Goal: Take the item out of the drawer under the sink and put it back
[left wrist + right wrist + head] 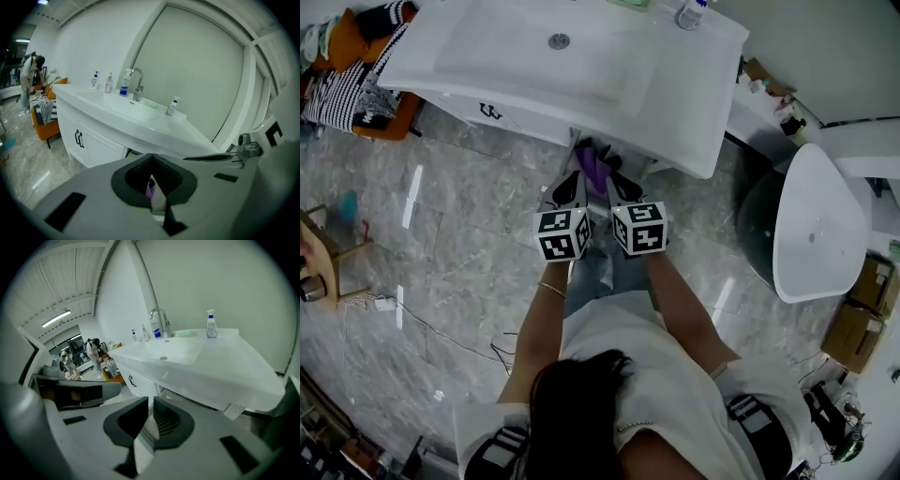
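A white sink [694,112] on a white cabinet fills the top of the head view. Below its front edge a purple item [594,165] shows in a dark opening, between the tips of my two grippers. My left gripper [575,178] is just left of it and my right gripper [617,180] just right of it. In the left gripper view the left gripper [151,157] is shut, and a sliver of the purple item [150,190] shows in the slit behind the tips. Whether it is pinched I cannot tell. The right gripper [150,400] is shut on nothing.
Cabinet doors with dark handles [490,112] lie to the left under the sink. An orange chair [356,75] with striped cloth stands at far left, with a wooden stool [328,248] nearer. A white oval fixture [816,225] and cardboard boxes [858,319] are at right. Cables cross the marble floor [459,272].
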### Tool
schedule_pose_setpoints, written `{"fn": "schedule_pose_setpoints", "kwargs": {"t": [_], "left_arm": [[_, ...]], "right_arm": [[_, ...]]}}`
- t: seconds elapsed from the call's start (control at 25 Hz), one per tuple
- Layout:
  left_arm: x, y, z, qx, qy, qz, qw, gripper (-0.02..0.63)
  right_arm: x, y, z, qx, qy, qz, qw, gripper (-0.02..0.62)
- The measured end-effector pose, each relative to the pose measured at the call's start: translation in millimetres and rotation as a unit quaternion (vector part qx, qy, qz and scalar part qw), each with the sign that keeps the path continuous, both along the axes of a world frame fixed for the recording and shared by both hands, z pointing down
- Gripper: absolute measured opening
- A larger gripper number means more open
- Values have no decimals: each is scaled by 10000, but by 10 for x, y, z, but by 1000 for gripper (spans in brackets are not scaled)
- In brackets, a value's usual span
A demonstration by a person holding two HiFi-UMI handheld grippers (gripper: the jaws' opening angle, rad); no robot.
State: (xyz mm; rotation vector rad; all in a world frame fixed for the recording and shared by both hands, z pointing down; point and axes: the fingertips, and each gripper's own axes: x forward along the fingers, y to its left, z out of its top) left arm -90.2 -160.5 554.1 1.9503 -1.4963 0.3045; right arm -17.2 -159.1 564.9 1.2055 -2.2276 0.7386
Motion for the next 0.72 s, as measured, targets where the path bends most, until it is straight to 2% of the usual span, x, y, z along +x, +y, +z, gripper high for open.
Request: {"fn": "schedule_pose_setpoints", "kwargs": {"t": [0.12, 0.24, 0.4, 0.56, 0.72], "left_arm": [[-25, -37, 122, -104, -25, 20, 9999, 3], [-38, -87, 251, -185, -46, 38, 9998, 3], [-76, -164, 402, -265, -81, 27, 9996, 3], [-83, -270, 567, -328, -120, 131, 9993, 3], [-186, -359, 755, -411, -169, 16, 9990, 3]], "right_arm": [[-21, -43, 104, -70, -24, -6, 10000, 28], [-34, -84, 257, -252, -58, 6, 9997, 85], [-71, -122, 492, -492, -67, -14, 9988, 107], [-121, -173, 725, -704, -47, -95, 9975, 156], [-148, -197, 971, -896, 20, -160, 9958, 177]]}}
